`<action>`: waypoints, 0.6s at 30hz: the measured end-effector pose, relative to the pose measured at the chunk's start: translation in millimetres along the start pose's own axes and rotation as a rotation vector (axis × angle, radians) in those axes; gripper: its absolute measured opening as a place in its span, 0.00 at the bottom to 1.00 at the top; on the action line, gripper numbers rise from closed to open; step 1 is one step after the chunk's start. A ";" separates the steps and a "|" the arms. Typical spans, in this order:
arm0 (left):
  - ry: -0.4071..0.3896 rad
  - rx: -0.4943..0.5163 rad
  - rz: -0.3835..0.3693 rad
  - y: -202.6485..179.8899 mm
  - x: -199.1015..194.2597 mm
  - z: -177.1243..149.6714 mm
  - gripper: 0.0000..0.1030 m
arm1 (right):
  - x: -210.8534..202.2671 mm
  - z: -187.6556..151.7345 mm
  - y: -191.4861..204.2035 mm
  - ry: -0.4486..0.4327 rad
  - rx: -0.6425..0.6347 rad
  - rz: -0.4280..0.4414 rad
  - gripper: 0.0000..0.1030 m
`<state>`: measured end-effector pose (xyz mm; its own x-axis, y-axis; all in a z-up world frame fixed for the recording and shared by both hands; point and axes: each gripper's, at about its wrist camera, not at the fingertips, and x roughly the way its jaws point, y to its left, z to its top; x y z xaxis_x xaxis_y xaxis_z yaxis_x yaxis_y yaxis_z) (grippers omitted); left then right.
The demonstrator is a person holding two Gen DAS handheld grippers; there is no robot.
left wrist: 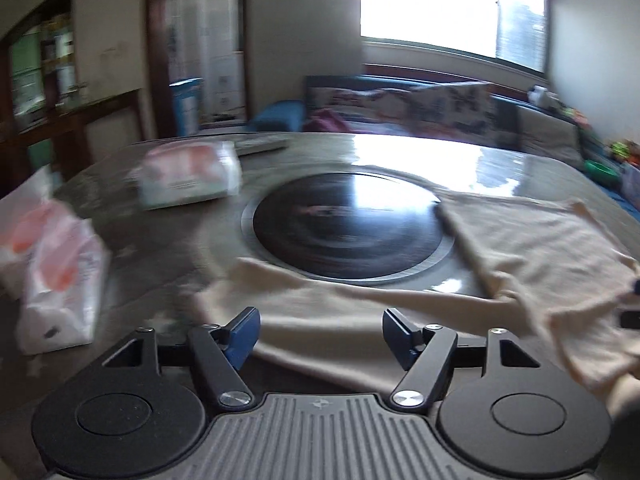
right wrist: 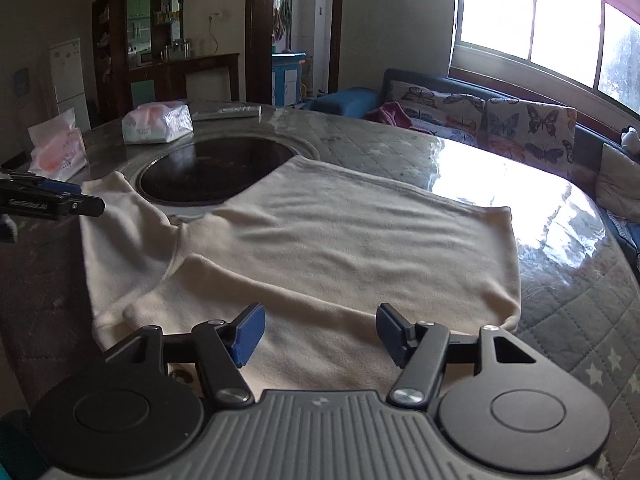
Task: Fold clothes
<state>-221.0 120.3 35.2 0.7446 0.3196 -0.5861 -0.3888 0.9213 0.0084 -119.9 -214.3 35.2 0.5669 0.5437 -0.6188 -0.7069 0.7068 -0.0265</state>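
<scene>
A cream shirt [right wrist: 328, 240] lies spread on a round table [right wrist: 560, 304] that has a quilted cover under shiny plastic. The body of the shirt is laid flat across the middle of the table. One sleeve [right wrist: 116, 240] reaches out toward nine o'clock in the right wrist view, and it lies just beside a dark round plate [right wrist: 212, 172] set into the table's middle. The far edge of the shirt covers a bit of that plate at about three o'clock.

The right gripper [right wrist: 320, 334] is wide apart, with nothing between its blue pads [right wrist: 248, 332]. It hangs over the near edge of the shirt at six o'clock.

The left gripper [left wrist: 320, 334] is spread apart too, and empty. It sits over the sleeve's near edge. Its picture is blurry.

Two tissue packs are on the table. One tissue pack [right wrist: 158, 122] lies past the dark plate at eleven o'clock. The other tissue pack [right wrist: 58, 148] stands near the table edge at ten o'clock. Behind the table is a butterfly sofa [right wrist: 480, 120] under a bright window [right wrist: 560, 32].
</scene>
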 end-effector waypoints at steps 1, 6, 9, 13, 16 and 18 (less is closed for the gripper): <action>0.002 -0.036 0.030 8.1 3.2 1.0 0.69 | -1.6 0.6 1.1 -0.004 0.000 0.002 0.63; 0.038 -0.189 0.106 40.8 20.7 2.7 0.66 | -6.5 1.7 5.2 -0.013 0.001 0.008 0.63; 0.050 -0.228 0.130 50.1 28.5 3.1 0.60 | -7.1 1.5 7.9 -0.015 0.003 0.011 0.63; 0.038 -0.216 0.149 49.8 29.5 4.4 0.39 | -9.1 0.8 8.4 -0.019 0.007 0.012 0.63; 0.031 -0.218 0.137 49.2 28.9 4.6 0.21 | -10.4 0.0 7.4 -0.025 0.017 0.009 0.63; 0.026 -0.226 0.121 49.0 28.2 4.4 0.13 | -11.9 -0.2 5.8 -0.031 0.027 0.009 0.63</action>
<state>-216.7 175.4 22.7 0.6722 0.4164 -0.6121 -0.5878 0.8029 -0.0993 -130.8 -216.7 42.3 0.5741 0.5636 -0.5939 -0.7006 0.7136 -0.0001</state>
